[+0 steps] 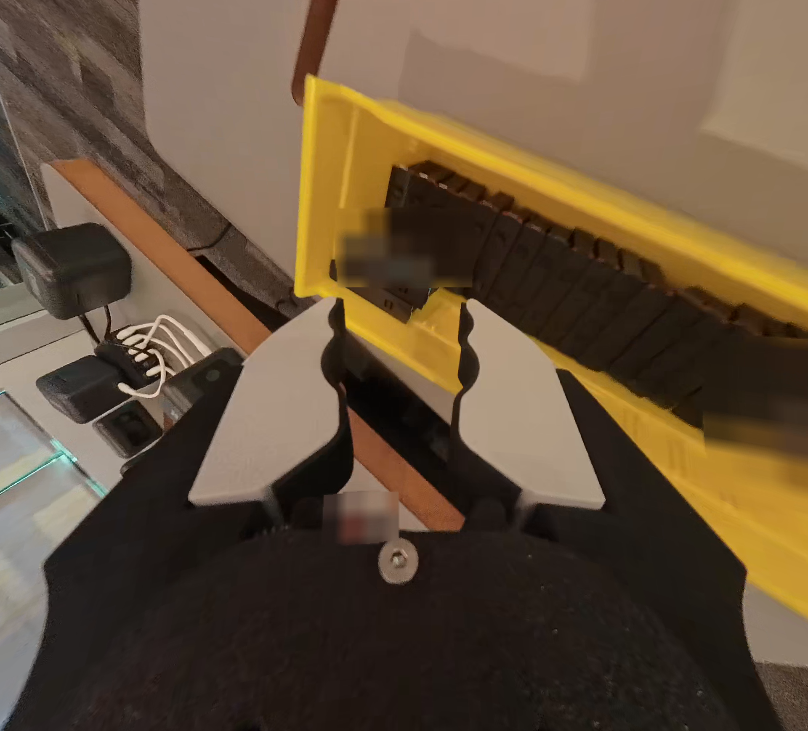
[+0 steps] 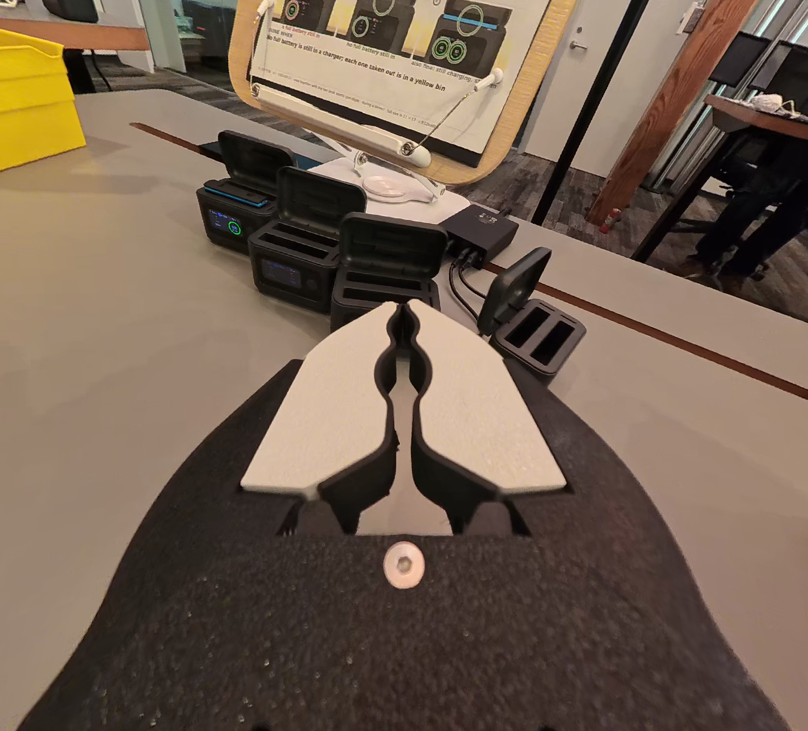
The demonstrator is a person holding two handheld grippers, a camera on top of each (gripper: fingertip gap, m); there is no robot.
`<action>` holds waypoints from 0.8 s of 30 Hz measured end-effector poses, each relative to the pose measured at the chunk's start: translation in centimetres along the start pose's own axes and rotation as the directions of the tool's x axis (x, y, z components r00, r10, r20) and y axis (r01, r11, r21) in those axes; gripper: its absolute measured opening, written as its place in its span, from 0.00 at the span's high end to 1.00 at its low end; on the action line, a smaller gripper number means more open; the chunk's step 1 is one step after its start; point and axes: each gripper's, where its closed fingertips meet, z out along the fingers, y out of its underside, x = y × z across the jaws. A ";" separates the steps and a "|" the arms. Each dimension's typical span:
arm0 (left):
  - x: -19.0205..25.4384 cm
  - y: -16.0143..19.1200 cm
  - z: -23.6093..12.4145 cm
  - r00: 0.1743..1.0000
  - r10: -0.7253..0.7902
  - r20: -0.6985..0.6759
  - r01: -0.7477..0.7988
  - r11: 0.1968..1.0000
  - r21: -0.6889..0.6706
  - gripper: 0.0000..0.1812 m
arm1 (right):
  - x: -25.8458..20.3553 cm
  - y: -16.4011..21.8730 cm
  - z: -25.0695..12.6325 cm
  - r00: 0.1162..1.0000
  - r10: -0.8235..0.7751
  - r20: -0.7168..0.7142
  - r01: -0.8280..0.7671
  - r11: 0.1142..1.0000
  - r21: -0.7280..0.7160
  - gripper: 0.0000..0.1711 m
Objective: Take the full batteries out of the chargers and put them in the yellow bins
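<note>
In the left wrist view a yellow bin [image 1: 332, 194] holds a long row of several black batteries [image 1: 568, 281]. One more battery [image 1: 395, 301] lies loose at the bin's near end. My left gripper [image 1: 400, 306] is open and empty, its tips just short of that end. In the right wrist view my right gripper [image 2: 403, 308] is shut on nothing, low over the table in front of a row of black chargers with lids open. The far-left charger [image 2: 236, 220] holds a blue-edged battery [image 2: 238, 194] and its display is lit. The other chargers [image 2: 293, 260] [image 2: 384, 273] [image 2: 538, 334] show empty slots.
Stacked yellow bins [image 2: 35, 107] stand at the table's far left. An instruction board on a white stand [image 2: 384, 32] rises behind the chargers, with a black power hub [image 2: 478, 229] and cables beside it. Black adapters [image 1: 72, 268] and white cables [image 1: 153, 343] lie on a surface to my left. Tip to tip, the grippers are about 55 centimeters apart.
</note>
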 end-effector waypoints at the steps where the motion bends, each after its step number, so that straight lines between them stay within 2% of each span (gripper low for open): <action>1: 0.0 0.5 0.6 1.000 0.015 -0.003 -0.015 0.999 -0.030 0.72 | 0.0 0.1 0.0 1.000 -0.010 -0.001 0.010 1.000 -0.003 1.00; 8: -0.4 0.4 2.6 0.996 0.076 0.044 -0.072 0.995 -0.073 0.76 | 0.0 0.3 0.1 1.000 -0.023 0.002 0.023 1.000 -0.006 1.00; 15: -0.2 1.2 3.2 0.967 0.220 0.129 -0.192 0.961 -0.200 0.83 | -0.3 0.4 0.2 1.000 -0.030 0.010 0.030 1.000 -0.010 1.00; 20: -0.1 1.5 3.8 0.959 0.220 0.180 -0.184 0.962 -0.200 0.90 | -0.3 0.3 0.2 0.999 -0.030 0.010 0.030 1.000 -0.007 1.00; 24: -0.1 1.4 3.8 0.949 0.210 0.235 -0.174 0.971 -0.165 0.92 | -0.3 0.2 0.1 1.000 -0.030 0.010 0.030 1.000 -0.004 1.00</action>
